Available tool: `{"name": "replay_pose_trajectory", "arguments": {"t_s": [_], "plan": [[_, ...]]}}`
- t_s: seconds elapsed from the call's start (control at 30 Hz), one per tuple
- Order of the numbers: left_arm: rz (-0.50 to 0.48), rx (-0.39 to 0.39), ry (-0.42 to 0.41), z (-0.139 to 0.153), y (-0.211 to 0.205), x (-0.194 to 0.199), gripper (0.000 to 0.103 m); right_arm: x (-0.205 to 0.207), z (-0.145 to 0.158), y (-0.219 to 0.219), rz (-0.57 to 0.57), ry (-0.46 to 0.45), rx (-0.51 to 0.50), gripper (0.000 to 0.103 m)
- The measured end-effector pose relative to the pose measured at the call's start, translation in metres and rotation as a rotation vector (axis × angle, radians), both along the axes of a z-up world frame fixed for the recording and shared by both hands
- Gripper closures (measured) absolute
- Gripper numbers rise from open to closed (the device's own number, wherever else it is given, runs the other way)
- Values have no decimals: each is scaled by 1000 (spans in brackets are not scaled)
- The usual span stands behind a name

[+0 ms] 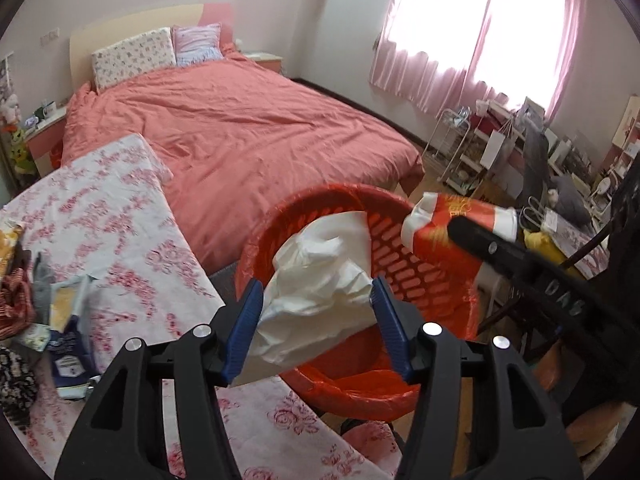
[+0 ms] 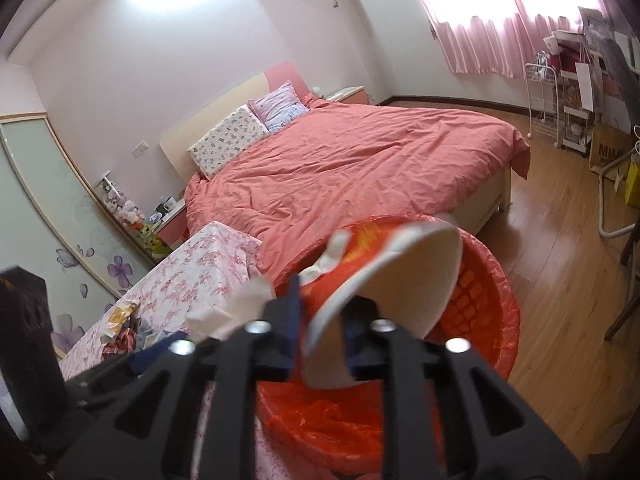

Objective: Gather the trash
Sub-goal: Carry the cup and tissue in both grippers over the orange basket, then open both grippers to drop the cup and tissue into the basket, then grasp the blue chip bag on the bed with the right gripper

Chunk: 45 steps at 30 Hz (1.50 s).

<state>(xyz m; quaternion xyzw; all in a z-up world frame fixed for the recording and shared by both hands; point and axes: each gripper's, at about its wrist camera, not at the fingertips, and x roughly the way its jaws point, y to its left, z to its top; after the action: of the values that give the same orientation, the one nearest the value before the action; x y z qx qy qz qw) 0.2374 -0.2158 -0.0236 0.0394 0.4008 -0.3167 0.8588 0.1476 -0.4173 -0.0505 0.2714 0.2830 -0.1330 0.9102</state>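
1. Bedroom setting: coral-covered bed [image 1: 240,128], floral-cloth table [image 1: 132,248] beside it.
2. Left gripper [image 1: 316,320]: jaws pinch a crumpled white wrapper [image 1: 320,280] over the red-lined trash basket [image 1: 400,268].
3. Right gripper [image 2: 320,336]: jaws clamp a red-and-white paper cup [image 2: 404,280] above the same basket.

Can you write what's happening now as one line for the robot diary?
left gripper: holds white wrapper | right gripper: holds red paper cup | both over red bin | trash not dropped
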Motion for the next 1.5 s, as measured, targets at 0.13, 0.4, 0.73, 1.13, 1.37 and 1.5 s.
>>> {"name": "replay_pose_trajectory", "arguments": {"t_s": [0.13, 0.4, 0.73, 1.13, 1.37, 1.5], "plan": [[6, 30, 33, -10, -3, 1, 38, 5, -4, -7, -12, 11, 7, 65], [70, 46, 23, -5, 19, -2, 32, 4, -3, -3, -21, 20, -18, 56], [199, 90, -97, 12, 91, -12, 27, 5, 16, 55, 36, 14, -159, 35], [476, 97, -152, 13, 227, -17, 17, 40, -5, 158, 210, 67, -176, 33], [602, 112, -163, -4, 284, -18, 17, 75, -30, 232, 328, 120, -211, 33], [642, 108, -185, -11, 302, -21, 17, 92, -40, 261, 375, 143, -234, 33]]}}
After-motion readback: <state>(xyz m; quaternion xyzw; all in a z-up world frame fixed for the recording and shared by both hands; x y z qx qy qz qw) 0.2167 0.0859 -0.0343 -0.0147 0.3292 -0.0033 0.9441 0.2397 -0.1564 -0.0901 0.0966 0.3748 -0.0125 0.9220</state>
